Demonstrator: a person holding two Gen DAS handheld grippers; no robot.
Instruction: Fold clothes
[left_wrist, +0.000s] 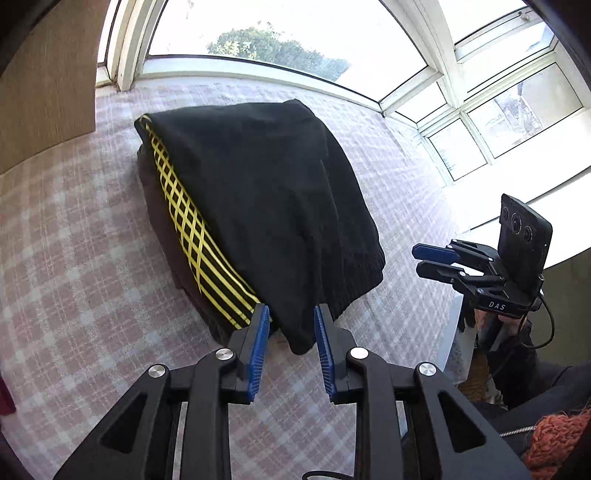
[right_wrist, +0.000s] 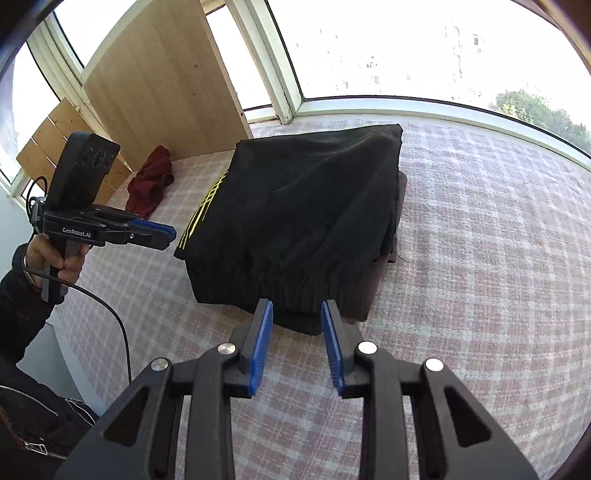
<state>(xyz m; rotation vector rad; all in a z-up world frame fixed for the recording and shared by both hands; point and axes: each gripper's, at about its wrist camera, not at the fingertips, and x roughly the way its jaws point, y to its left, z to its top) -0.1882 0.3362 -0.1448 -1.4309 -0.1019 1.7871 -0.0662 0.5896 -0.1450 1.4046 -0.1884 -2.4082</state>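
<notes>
Looking down along my left gripper, I am seeing its two blue pads standing apart with nothing pinched between them; the near corner of the black garment is drooping just beyond the tips, at about twelve o'clock from them, and I cannot tell whether the left pad is brushing the cloth. My right gripper is likewise standing parted and empty, its tips hanging just short of the garment's ribbed hem, which is lying at twelve o'clock from them. In the left wrist view the right gripper is showing at three o'clock, its two fingers a little apart and clear of the cloth; in the right wrist view the left gripper is sitting at nine o'clock, gripped by a hand in a dark sleeve. I am counting two grippers, one folded black garment with a yellow lattice stripe running down its left side, one brown folded piece lying under it and peeking out along its edges, and one dark red garment crumpled well apart at ten o'clock beside a wooden panel. The stack is resting in the middle of a pink checked bedspread, with windows running behind it.
</notes>
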